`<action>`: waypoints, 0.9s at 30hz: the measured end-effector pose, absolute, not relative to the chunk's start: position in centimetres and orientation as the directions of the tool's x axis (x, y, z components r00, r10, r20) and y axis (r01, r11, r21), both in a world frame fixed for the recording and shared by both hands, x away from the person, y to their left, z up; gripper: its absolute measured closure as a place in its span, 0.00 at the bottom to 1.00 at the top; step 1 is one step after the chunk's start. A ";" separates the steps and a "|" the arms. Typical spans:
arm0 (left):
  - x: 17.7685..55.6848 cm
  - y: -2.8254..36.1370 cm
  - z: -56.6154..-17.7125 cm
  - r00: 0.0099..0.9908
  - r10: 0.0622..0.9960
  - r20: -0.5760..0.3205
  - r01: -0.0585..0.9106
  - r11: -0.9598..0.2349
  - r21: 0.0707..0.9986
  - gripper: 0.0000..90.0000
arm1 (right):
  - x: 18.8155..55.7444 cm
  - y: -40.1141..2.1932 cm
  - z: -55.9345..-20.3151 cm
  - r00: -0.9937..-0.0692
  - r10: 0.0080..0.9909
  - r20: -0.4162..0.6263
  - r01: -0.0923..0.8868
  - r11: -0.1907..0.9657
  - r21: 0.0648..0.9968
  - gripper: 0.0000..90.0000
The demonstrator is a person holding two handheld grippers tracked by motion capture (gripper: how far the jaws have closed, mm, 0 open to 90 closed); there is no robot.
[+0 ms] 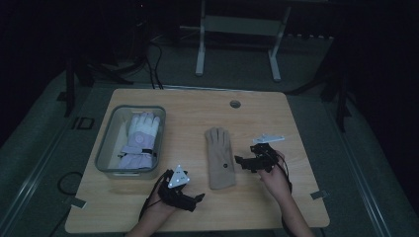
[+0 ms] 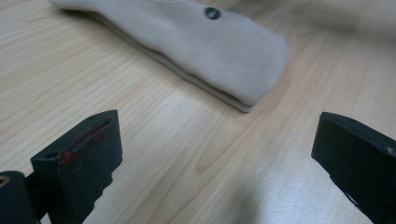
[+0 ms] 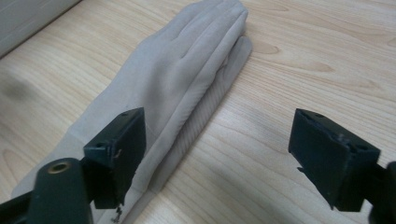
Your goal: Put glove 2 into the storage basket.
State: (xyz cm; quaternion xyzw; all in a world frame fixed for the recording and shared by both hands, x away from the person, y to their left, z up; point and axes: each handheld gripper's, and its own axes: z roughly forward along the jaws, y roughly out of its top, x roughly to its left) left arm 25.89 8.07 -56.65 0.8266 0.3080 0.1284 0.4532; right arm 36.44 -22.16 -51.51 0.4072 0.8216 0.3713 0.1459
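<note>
A beige glove (image 1: 219, 158) lies flat in the middle of the wooden table (image 1: 197, 207), fingers pointing away from the person. It shows close up as the beige glove (image 3: 177, 79) in the right gripper view and as the cuff end of the beige glove (image 2: 210, 51) in the left gripper view. My right gripper (image 1: 241, 162) sits just right of the glove, and its jaws stand wide apart with nothing between them (image 3: 217, 154). My left gripper (image 1: 200, 197) rests near the front edge, below and left of the cuff, open and empty (image 2: 215, 158).
A clear plastic bin (image 1: 107, 143) at the left of the table holds a white and lilac glove (image 1: 140, 140). A round cable hole (image 1: 235, 104) sits near the far edge. A white frame (image 1: 237, 44) stands on the floor beyond the table.
</note>
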 end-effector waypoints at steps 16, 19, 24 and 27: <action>27.0 4.8 -55.4 0.843 0.538 0.002 0.327 -0.516 0.792 0.08 | 38.7 -20.7 -50.4 -0.641 0.744 0.190 0.635 0.374 0.677 0.11; 27.3 4.0 -55.1 0.856 0.517 0.020 0.306 -0.537 0.786 0.08 | 39.6 -20.2 -50.3 -0.636 0.742 0.212 0.646 0.361 0.672 0.12; 28.1 2.7 -54.8 0.873 0.488 0.009 0.298 -0.548 0.781 0.12 | 41.1 -19.1 -50.4 -0.636 0.743 0.209 0.653 0.374 0.658 0.18; 28.5 1.9 -54.8 0.886 0.462 0.035 0.271 -0.578 0.770 0.14 | 42.2 -18.6 -50.6 -0.626 0.756 0.193 0.651 0.370 0.663 0.24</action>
